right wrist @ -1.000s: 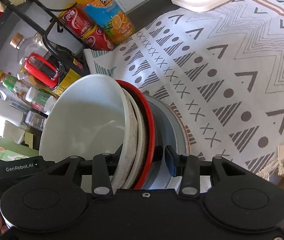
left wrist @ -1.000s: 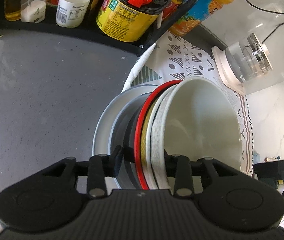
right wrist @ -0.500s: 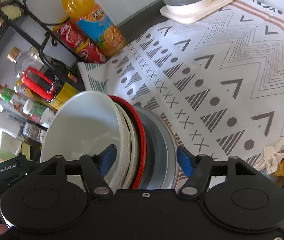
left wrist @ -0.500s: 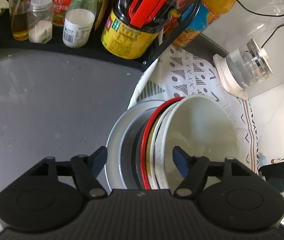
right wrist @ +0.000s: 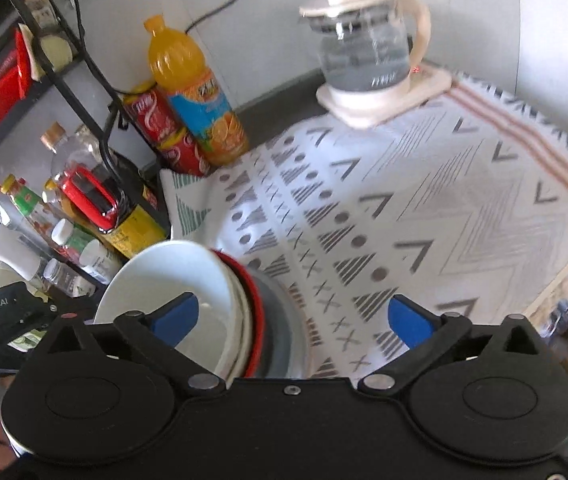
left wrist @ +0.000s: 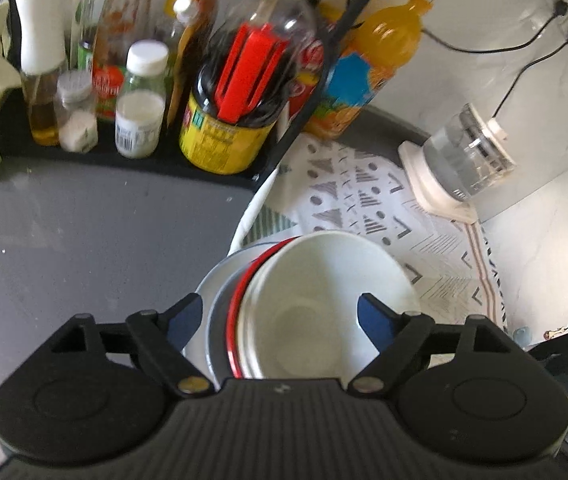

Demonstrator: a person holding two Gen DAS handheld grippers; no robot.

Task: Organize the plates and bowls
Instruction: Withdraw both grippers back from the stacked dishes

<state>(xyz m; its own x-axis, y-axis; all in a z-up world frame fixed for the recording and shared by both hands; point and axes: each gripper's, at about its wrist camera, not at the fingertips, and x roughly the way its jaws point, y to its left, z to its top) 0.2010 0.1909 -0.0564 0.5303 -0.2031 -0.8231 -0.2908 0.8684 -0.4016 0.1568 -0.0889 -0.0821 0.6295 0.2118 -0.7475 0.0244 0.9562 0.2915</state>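
Observation:
A stack of dishes stands at the edge of the patterned cloth: a white bowl [left wrist: 324, 300] on top, a red-rimmed plate [left wrist: 238, 300] under it, and a grey plate [left wrist: 214, 280] at the bottom. My left gripper [left wrist: 280, 316] is open, its blue-padded jaws spread wide on either side of the stack, touching nothing. In the right wrist view the white bowl [right wrist: 164, 280], the red rim [right wrist: 256, 320] and the grey dish [right wrist: 284, 320] show the same stack. My right gripper [right wrist: 292, 316] is open and holds nothing.
A black rack with sauce bottles and jars [left wrist: 220, 120] stands at the back left. An orange juice bottle [right wrist: 192, 88] and red cans [right wrist: 164, 128] stand beside it. A glass kettle [right wrist: 368, 52] sits on its base on the patterned cloth [right wrist: 444, 220]. Grey countertop [left wrist: 84, 240] lies left.
Both grippers have opened, let go of the dish stack and drawn back and up from it. The stack now rests on the cloth edge.

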